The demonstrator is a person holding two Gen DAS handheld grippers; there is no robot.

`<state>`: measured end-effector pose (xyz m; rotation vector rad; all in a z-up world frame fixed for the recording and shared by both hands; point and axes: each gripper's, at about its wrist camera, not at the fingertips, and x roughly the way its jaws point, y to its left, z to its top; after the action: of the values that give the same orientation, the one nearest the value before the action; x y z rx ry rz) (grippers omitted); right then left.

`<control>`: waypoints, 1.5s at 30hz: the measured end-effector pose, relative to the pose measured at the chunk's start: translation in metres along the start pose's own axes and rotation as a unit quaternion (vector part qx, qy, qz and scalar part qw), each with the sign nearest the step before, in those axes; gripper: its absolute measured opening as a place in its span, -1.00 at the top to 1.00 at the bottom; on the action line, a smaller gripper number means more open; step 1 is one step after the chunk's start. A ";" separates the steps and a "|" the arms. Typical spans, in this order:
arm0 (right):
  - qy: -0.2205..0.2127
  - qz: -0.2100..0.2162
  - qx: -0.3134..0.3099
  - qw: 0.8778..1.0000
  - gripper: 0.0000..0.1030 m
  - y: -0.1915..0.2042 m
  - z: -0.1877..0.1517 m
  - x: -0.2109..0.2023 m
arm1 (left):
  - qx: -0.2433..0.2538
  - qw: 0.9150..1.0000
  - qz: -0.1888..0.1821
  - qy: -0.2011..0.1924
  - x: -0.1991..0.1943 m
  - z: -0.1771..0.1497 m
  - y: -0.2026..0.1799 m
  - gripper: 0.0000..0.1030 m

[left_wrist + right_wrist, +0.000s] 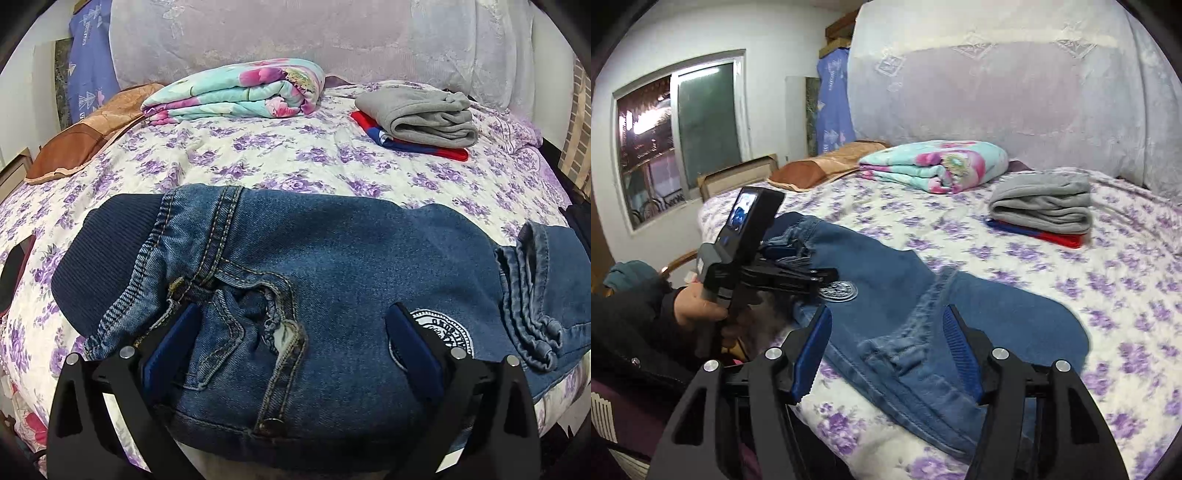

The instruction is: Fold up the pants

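Note:
Blue denim pants (332,266) with a dark ribbed waistband lie on the near edge of the flowered bed, and show in the right wrist view (886,295) too. My left gripper (295,325) is open, its fingers (173,339) spread over the fly area and a round white patch (443,328). Seen from the right wrist view, the left gripper (798,266) hovers at the waistband end. My right gripper (886,332) is open over the leg-hem end, with folded cuffs between its fingers (812,350).
A folded grey garment on red and blue cloth (421,118) lies at the back right of the bed (258,158). A folded floral blanket (236,92) and a brown pillow (85,136) lie at the back left. A window (679,136) is on the left wall.

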<state>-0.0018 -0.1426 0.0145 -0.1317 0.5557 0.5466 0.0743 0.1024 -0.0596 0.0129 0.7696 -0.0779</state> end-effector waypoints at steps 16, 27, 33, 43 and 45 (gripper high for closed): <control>0.023 0.004 0.008 1.000 0.72 -0.004 0.011 0.020 | -0.001 1.000 -0.005 -0.001 -0.001 0.000 0.001 -0.90; 0.045 0.018 0.024 0.999 -0.36 0.001 -0.028 0.047 | -0.117 0.989 -0.084 -0.040 -0.059 -0.002 0.051 -0.90; 0.019 0.028 0.039 0.999 -0.36 -0.006 -0.028 0.038 | -0.201 0.975 -0.092 -0.003 -0.058 -0.022 0.082 -0.90; 0.004 0.026 0.070 0.997 -0.36 -0.022 -0.035 0.027 | -0.307 0.939 -0.155 0.002 -0.018 -0.020 0.102 -0.90; 0.003 0.024 0.065 0.998 -0.36 -0.021 -0.036 0.024 | -0.357 0.911 -0.207 0.011 -0.001 -0.013 0.103 -0.91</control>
<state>0.0090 -0.1588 -0.0293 0.0036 0.5996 0.5560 0.0719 0.2060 -0.0702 -0.8512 0.7767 -0.1959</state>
